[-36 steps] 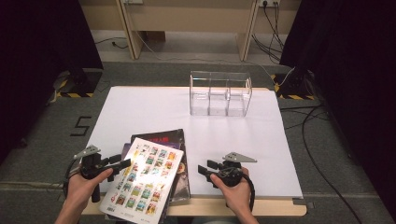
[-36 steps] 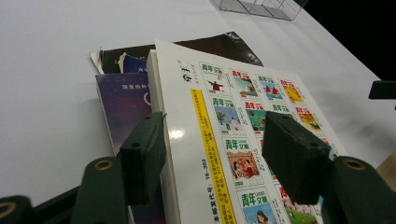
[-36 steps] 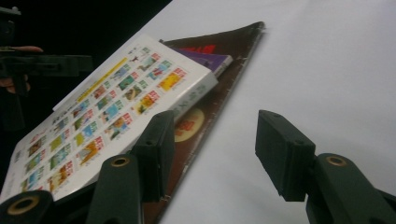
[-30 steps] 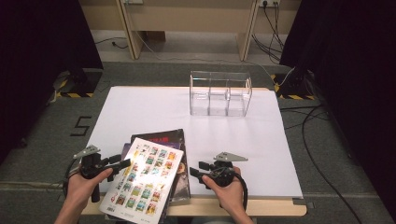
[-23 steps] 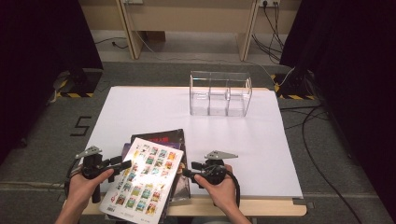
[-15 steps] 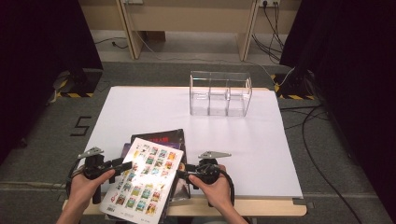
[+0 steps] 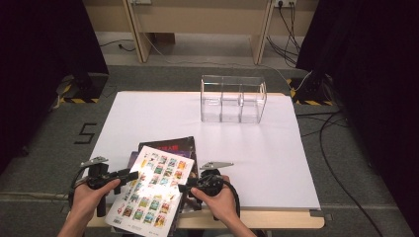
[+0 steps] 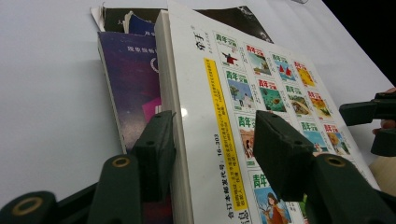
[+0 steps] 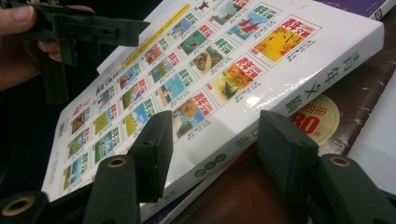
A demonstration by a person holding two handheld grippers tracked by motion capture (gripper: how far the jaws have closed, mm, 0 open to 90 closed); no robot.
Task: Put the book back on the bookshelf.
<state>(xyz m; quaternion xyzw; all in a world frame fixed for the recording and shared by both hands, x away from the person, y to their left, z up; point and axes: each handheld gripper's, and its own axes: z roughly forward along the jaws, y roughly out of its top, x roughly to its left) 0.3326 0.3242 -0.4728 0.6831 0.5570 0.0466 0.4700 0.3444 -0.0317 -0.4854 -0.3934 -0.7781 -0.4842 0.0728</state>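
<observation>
A: Two grippers now flank the white magazine (image 7: 150,190) that tops the stack at the near edge of the desk (image 7: 276,158). A second ago the right gripper (image 7: 184,188) sat well to the right of the stack; it has slid in level to the magazine's right edge.

B: And the left gripper (image 7: 129,175)?

A: It has kept its place at the left edge, and its jaws have just been closing. In the left gripper view the magazine's spine edge (image 8: 187,140) stands between them, one jaw under the cover side, one above, but the pads don't press yet. So it's not gripping.

B: The right one?

A: Jaws apart as well; in the right gripper view the thick corner (image 9: 243,107) sits between them, unpinched. I'd judge both are about to clamp so the magazine can be lifted off the dark books (image 7: 168,145) beneath.

B: Room to move?

A: Plenty. The white desk is bare between the stack and the clear three-bay organizer (image 7: 232,98) at the far side. The tight spot is near: the magazine's lower corner overhangs the desk's front edge, so a loose grip could let it tip off.
</observation>
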